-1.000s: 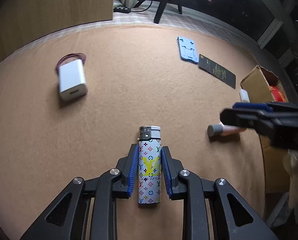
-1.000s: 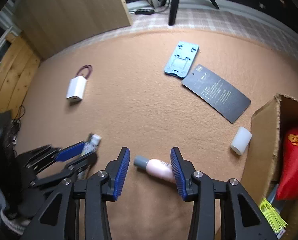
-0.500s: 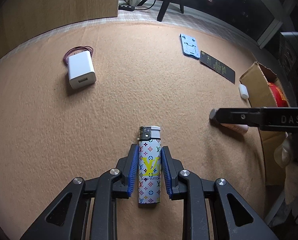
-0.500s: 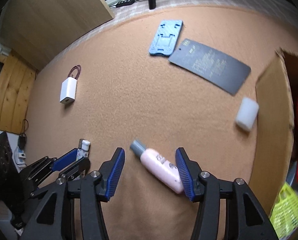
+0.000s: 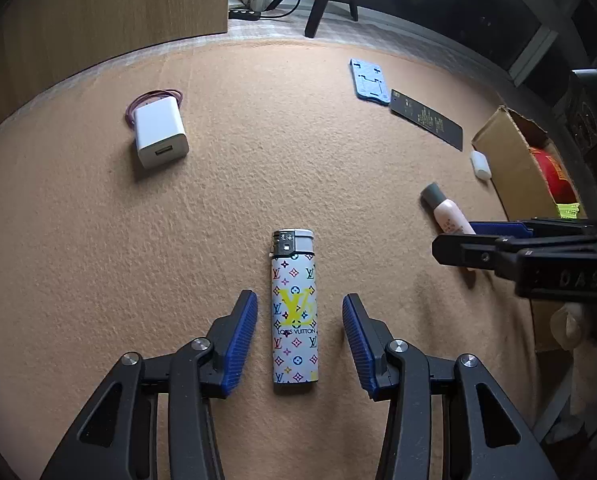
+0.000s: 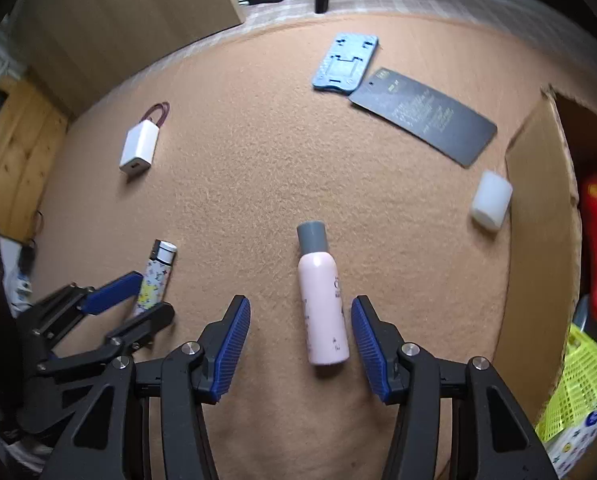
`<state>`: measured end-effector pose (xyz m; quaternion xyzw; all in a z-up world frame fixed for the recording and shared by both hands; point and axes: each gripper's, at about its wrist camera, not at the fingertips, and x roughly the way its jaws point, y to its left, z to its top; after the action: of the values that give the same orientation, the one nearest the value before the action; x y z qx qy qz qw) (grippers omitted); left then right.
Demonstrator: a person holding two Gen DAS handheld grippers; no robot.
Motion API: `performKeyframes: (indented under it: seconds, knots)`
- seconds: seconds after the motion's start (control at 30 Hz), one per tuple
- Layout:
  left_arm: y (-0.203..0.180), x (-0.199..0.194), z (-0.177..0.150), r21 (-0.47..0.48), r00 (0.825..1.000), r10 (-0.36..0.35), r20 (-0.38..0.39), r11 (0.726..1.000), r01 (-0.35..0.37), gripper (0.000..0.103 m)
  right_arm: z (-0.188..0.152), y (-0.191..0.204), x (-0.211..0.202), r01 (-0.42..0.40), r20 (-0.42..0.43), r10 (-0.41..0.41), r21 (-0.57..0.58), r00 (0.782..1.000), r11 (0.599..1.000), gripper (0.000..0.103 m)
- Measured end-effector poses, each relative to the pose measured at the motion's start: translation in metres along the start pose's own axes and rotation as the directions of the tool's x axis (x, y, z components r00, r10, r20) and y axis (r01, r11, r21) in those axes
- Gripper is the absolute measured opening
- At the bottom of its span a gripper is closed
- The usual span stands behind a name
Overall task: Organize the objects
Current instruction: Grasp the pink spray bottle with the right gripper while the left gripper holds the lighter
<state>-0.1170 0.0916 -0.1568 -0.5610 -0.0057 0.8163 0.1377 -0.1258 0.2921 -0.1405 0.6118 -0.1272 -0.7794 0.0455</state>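
Lighter [image 5: 294, 312] lay flat on the tan desk [image 5: 218, 208], lengthwise between the blue pads of your left tool [image 5: 296, 338]. Its jaws had just been opening, so both pads stood clear of the lighter with a gap on each side. Your right tool [image 6: 300, 340] was spread about as far, pointing steeply down over the pink bottle [image 6: 322, 304]. That bottle lay on the desk between the pads, grey cap away from you, nearer the right pad, and neither pad pressed on it. Farther off, a white charger [image 5: 160, 136] with a coiled purple cable sat well apart to the left. A blue holder [image 6: 346, 62] and a black card [image 6: 422, 116] lay close together at the far side. A white cylinder [image 6: 490, 200] rested just beside the cardboard box [image 6: 538, 200] on the right.
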Motion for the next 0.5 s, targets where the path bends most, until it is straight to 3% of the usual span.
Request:
performKeyframes:
  seconds: [0.07,0.27,0.5]
  knots:
    - [-0.001,0.000,-0.001,0.009,1.000,0.023,0.003,1.000,-0.023,0.039,-0.001,0.006,0.001,0.045,0.012,-0.045,-0.043,0.999,0.998,0.045]
    - [-0.001,0.000,-0.003,0.041,0.998,0.062,0.009,0.997,-0.062,0.025,-0.002,0.012,0.002,0.138,0.041,-0.135,-0.095,0.990,0.986,0.019]
    - [-0.001,-0.002,-0.004,0.016,0.998,0.058,0.017,0.998,-0.058,0.025,-0.008,0.006,-0.003,0.111,0.063,-0.106,-0.070,0.992,0.991,0.018]
